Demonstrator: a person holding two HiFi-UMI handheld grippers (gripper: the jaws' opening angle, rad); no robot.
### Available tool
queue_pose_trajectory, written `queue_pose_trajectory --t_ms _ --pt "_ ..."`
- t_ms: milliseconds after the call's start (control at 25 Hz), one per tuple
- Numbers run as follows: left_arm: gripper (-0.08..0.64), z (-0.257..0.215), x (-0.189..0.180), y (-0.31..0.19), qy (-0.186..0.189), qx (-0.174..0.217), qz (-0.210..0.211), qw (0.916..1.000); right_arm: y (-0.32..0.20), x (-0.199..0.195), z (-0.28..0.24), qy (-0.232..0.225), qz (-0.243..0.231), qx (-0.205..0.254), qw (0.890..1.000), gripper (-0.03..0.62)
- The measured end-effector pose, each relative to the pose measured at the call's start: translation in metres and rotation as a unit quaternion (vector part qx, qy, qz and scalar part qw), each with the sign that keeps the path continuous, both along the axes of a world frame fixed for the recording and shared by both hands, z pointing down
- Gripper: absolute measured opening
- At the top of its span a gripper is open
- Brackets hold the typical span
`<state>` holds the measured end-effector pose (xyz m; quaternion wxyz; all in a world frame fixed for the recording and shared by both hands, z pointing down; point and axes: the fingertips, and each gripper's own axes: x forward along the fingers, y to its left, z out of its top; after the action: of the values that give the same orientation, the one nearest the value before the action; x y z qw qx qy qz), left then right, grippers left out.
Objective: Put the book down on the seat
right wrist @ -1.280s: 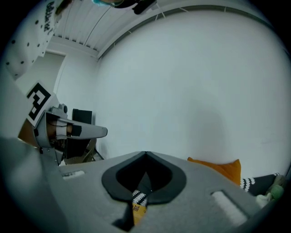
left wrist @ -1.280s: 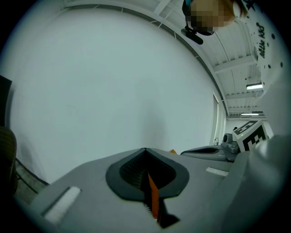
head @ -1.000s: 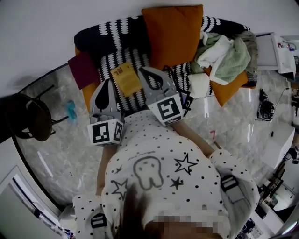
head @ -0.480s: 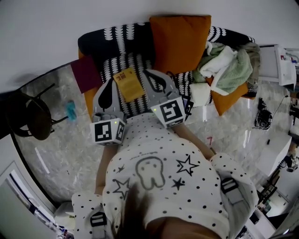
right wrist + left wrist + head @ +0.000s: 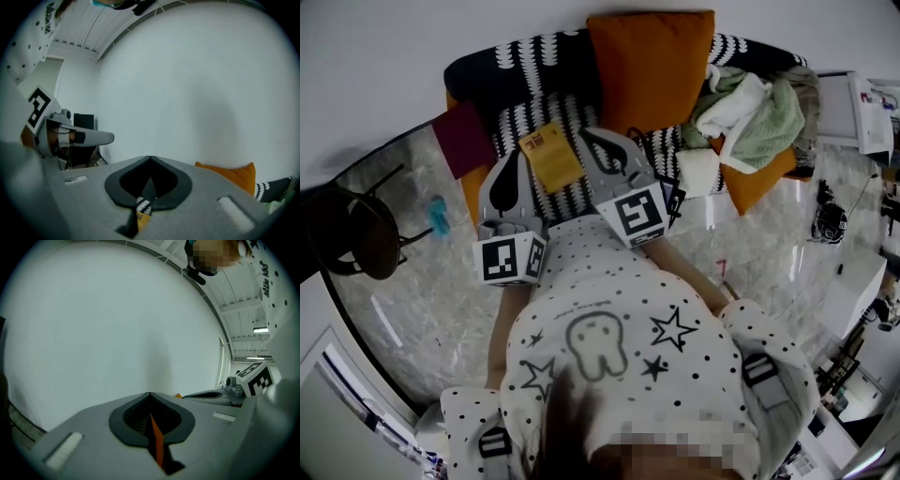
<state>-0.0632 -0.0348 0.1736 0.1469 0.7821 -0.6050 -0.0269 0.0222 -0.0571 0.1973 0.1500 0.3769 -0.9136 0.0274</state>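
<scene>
Evidently the book [image 5: 548, 155] is a thin yellow-orange paperback with a small label in its upper corner. It lies flat, a little left of the frame's centre in the head view, on the black-and-white knitted throw [image 5: 572, 199] that covers the seat [image 5: 517, 67]. By its look it is light and slim, with a smooth cover that would likely bend if pinched at a corner and could slip between hard pads. The spine or a long edge seems the safer place to take it, and the soft throw beneath should yield enough for one jaw to slide under. As it appears to rest there on its own, touching neither tool, the putting-down looks done or all but done. The left gripper [image 5: 521, 159] sits just to the book's left with its jaws pressed together on nothing; its own view shows only a sliver of orange through the slit behind the tips, and I cannot tell what that is. The right gripper [image 5: 583, 138] lies just to the book's right, likewise clenched and empty, and its view gives a glimpse of the throw and the yellow cover below the closed tips. Further out, an orange cushion [image 5: 652, 66] leans on the backrest at top centre and a heap of pale green and white cloth [image 5: 750, 112] fills the seat's right end. A maroon pad [image 5: 464, 139] juts out at the upper left, and a dark stool [image 5: 356, 239] stands on the marbled floor [image 5: 422, 309] at the left edge.
</scene>
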Motion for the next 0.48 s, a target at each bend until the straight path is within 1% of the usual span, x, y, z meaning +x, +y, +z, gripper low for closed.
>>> queue_pose_trajectory --t_ms 160,320,480 --pt "0.003 -0.002 0.002 0.011 -0.009 0.006 0.003 0.9999 0.012 -0.003 -0.003 -0.006 -0.013 0.005 1.000 -0.005" --pt "0.002 -0.002 0.004 0.024 -0.011 0.010 0.002 0.9999 0.025 -0.009 -0.006 -0.019 -0.029 0.001 0.999 -0.005" --pt "0.002 -0.003 0.002 0.028 -0.012 0.015 0.002 0.9998 0.033 -0.015 -0.008 -0.020 -0.044 0.011 0.999 -0.003"
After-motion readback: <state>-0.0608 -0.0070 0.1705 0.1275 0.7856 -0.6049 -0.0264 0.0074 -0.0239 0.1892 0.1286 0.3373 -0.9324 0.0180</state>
